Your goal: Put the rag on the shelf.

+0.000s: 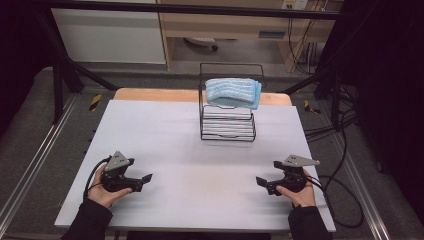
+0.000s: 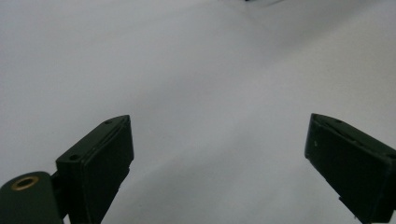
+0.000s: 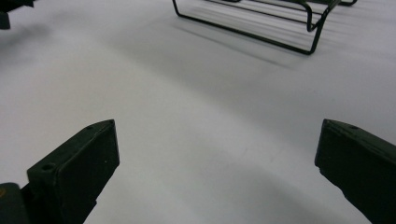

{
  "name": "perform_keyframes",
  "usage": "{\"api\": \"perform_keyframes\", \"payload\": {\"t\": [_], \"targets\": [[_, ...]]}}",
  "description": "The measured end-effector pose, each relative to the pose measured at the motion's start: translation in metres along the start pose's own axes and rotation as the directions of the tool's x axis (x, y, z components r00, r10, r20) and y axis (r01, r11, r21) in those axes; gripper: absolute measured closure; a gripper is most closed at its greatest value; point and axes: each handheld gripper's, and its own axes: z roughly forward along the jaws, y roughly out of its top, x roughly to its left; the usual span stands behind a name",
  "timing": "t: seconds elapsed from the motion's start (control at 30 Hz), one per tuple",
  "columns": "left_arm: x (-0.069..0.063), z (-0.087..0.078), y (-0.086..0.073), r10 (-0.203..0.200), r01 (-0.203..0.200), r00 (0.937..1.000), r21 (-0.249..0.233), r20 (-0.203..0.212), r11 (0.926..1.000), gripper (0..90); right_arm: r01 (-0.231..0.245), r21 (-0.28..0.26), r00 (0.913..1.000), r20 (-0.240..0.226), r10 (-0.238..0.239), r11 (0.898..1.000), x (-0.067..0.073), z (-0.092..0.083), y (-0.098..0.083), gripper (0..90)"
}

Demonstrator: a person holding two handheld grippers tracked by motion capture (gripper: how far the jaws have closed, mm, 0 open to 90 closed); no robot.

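A black wire rack stands at the far middle of the white table. A folded light-blue towel rests on the rack's upper tier. My left gripper lies low over the table's front left, held by a hand, jaws wide open and empty. At the front right, my right gripper is held the same way, open with nothing between its jaws. The rack's base wires show at the top of the right gripper view.
A wooden board edges the table's far side. Black frame bars stand around the table, and cables trail on the floor at the right. Cabinets sit beyond.
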Motion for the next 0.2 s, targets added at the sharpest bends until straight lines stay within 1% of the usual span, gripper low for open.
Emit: {"api": "perform_keyframes", "payload": {"t": [0.03,0.2], "targets": [[0.0004,-0.0002,-0.0014,0.0,0.0,1.0,0.001,0.0,1.0,7.9,-0.005,0.005,1.0,-0.001,0.005,1.0,-0.0002,-0.0007,-0.0009,0.6],[-0.0003,-0.0007,-0.0051,-0.001,0.001,1.0,0.005,0.004,1.0,8.0,-0.011,-0.005,0.9999,-0.006,0.011,1.0,-0.0003,-0.0013,-0.0016,0.6]]}}
